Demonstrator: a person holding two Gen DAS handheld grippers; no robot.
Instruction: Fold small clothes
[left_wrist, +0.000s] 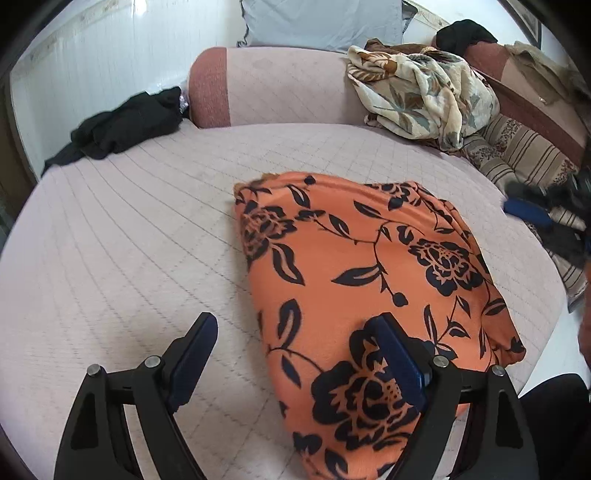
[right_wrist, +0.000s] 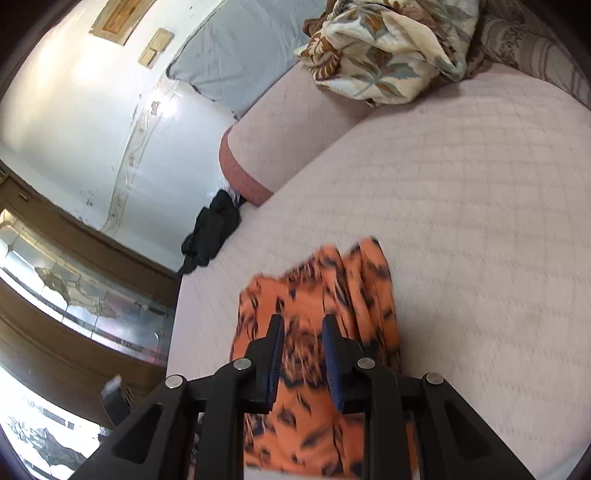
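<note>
An orange garment with black flower print (left_wrist: 369, 266) lies folded on the pale quilted bed (left_wrist: 129, 240). My left gripper (left_wrist: 295, 325) is open and empty; its right finger hangs over the garment's near part, its left finger over bare quilt. In the right wrist view my right gripper (right_wrist: 303, 325) hangs above the same garment (right_wrist: 317, 295), which is blurred by motion. Its jaws are narrowly apart with no cloth pinched between them. The right gripper also shows in the left wrist view (left_wrist: 532, 214) at the far right, blurred.
A black garment (left_wrist: 125, 125) lies crumpled at the bed's far left edge. A cream leaf-print blanket (left_wrist: 421, 92) is heaped on the bolster (left_wrist: 273, 88) at the back, with a striped cushion (left_wrist: 524, 155) to the right. A grey pillow (left_wrist: 321, 22) leans on the wall.
</note>
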